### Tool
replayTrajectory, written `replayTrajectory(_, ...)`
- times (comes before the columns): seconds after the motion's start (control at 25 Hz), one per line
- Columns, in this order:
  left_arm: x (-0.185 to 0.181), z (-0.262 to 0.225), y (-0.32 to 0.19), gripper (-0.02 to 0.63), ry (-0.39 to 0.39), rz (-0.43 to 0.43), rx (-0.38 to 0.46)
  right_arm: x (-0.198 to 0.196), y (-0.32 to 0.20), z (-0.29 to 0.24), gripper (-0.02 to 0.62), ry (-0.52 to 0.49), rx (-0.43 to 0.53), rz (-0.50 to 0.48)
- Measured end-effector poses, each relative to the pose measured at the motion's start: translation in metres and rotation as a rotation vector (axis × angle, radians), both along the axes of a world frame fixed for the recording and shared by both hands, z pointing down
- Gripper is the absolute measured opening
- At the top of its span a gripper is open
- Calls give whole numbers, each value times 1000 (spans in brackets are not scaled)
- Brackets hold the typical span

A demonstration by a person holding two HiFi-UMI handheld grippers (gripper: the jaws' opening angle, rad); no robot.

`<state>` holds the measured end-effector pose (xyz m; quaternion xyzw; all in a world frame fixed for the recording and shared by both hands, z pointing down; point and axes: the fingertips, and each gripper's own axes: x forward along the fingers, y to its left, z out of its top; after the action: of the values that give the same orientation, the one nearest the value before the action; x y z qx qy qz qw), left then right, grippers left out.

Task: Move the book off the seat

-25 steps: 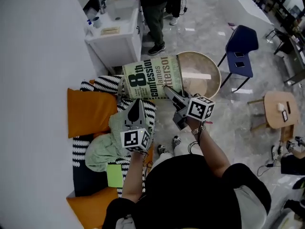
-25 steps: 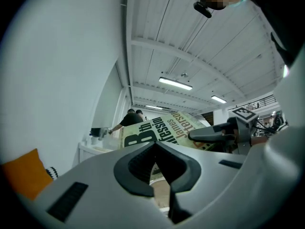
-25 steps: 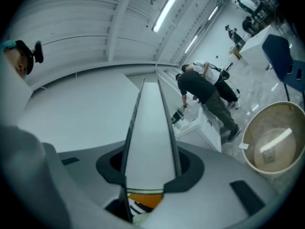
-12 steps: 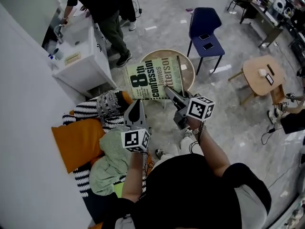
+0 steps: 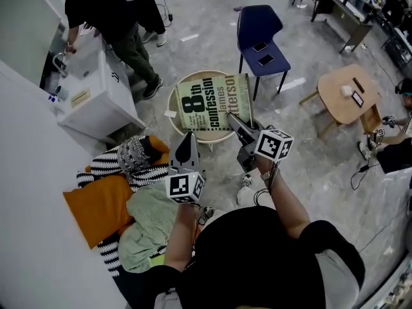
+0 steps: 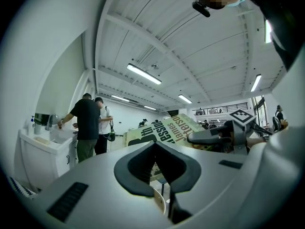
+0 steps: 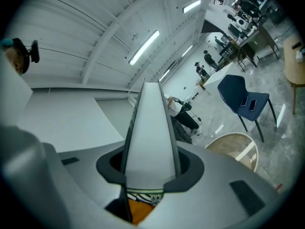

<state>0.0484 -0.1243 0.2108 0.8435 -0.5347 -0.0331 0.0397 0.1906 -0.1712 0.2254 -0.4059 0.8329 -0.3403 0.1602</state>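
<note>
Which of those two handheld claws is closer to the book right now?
The right. The right gripper is clamped on the edge of the book; the left gripper hangs apart from it, nearer the person.

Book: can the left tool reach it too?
Probably yes. The left tool points at the book's near edge with nothing between; its tips are together, so they'd need opening first. The right tool holds it.

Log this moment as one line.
right claw: shut on book | book: in the air, off seat, overlapping round table in head view | left claw: shut, empty
</note>
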Motion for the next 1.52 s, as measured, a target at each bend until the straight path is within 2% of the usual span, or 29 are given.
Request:
replayTrajectory(0.4,91,13,-58,9,-18,-37,-27,89,-67,18,160,-19,-26,-24)
replayTrajectory(0.72,143,46,-84,9,-14,-2,-126,142,-91,59,160,-12,-133,14)
replayTrajectory(0.88,153,66,-103,9,-20,15,-144,160,-103,90,160,-3,-180,44)
replayTrajectory(1.0,155,88,-113,9,-14,39,-194,168,-103,119,160,11,-248,77)
replayTrajectory(1.16,148,123,-141,9,-2,65,-243,167,-116,159,160,39,-316,113)
replayTrajectory(1.52,143,198,-208,9,9,86,-295,170,-156,262,160,60,-446,173)
